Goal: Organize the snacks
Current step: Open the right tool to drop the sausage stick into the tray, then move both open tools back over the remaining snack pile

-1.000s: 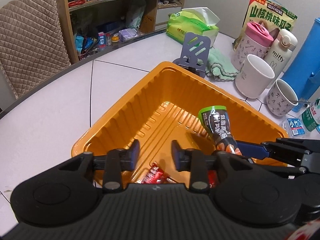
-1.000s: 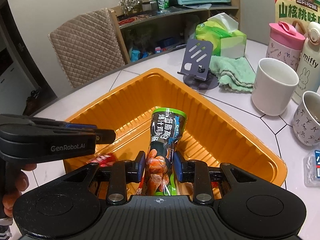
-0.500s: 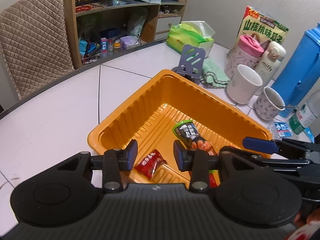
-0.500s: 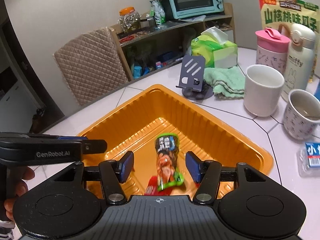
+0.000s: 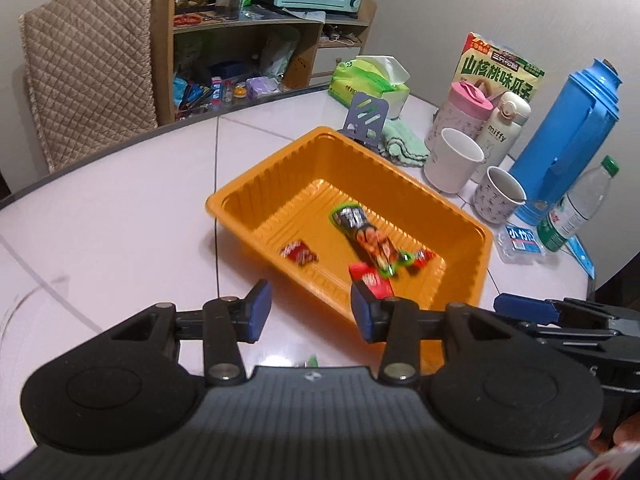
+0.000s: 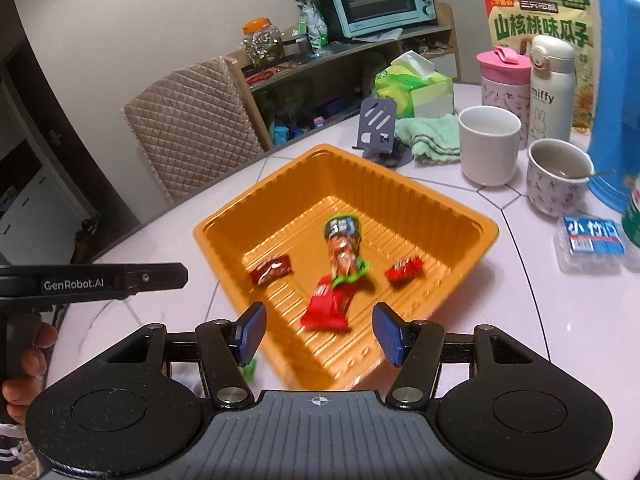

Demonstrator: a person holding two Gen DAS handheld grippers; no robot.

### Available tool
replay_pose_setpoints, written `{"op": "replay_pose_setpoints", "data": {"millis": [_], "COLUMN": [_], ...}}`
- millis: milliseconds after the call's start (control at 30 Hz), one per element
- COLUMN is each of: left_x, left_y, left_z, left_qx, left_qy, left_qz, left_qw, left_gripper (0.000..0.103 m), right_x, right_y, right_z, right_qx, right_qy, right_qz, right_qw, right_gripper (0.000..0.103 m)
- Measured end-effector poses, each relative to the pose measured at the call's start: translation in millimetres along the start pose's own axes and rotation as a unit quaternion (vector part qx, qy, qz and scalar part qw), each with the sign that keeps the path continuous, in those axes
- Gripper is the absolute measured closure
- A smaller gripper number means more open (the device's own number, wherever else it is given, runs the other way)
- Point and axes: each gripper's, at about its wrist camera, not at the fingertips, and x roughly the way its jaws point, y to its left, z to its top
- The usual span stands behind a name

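A: How many snacks are in the orange tray (image 6: 452,208)?

B: Four, counted in the right wrist view. From the left: one small dark-red wrapped candy (image 6: 271,271), one larger red packet (image 6: 328,304) near the front wall, one long green-edged snack pouch (image 6: 342,249) lying with its near end on that red packet, and one small bright-red wrapped candy (image 6: 404,269) on the right. All of them rest on the ribbed floor.

A: And the grippers?

B: The left gripper (image 5: 306,317) has its fingers apart and nothing between them; it hangs over the white table (image 5: 120,220), just near of the tray's near-left wall. The right gripper (image 6: 319,334) is also spread wide and holds nothing, above the tray's near corner. Something small and green shows by its left pad; I cannot tell what.

A: What stands beyond the tray?

B: Left to right at the far side: one grey phone stand (image 6: 378,126), one green towel (image 6: 434,134), one tissue pack (image 6: 416,90), one plain white mug (image 6: 489,144), one pink-lidded tumbler (image 6: 502,76), one white miffy flask (image 6: 551,88), one patterned cup (image 6: 558,176) and one blue thermos jug (image 5: 576,140). A bag of sunflower seeds (image 6: 538,20) stands behind them.
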Motion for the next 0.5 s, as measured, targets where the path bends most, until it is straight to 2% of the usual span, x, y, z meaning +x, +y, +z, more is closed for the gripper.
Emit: {"op": "replay_pose_setpoints", "data": {"millis": [500], "left_x": [-88], "left_y": [16], "left_z": [-80], "left_qx": [-0.040], "left_qy": [0.007], "left_qz": [0.023], "left_qw": [0.9989], "left_gripper": [0.061], "right_x": [-52], "right_y": [35], "right_z": [-60], "right_qx": [-0.013], "right_qy": [0.032], "right_qz": [0.012], "right_qw": [0.999], "right_gripper": [0.043]}}
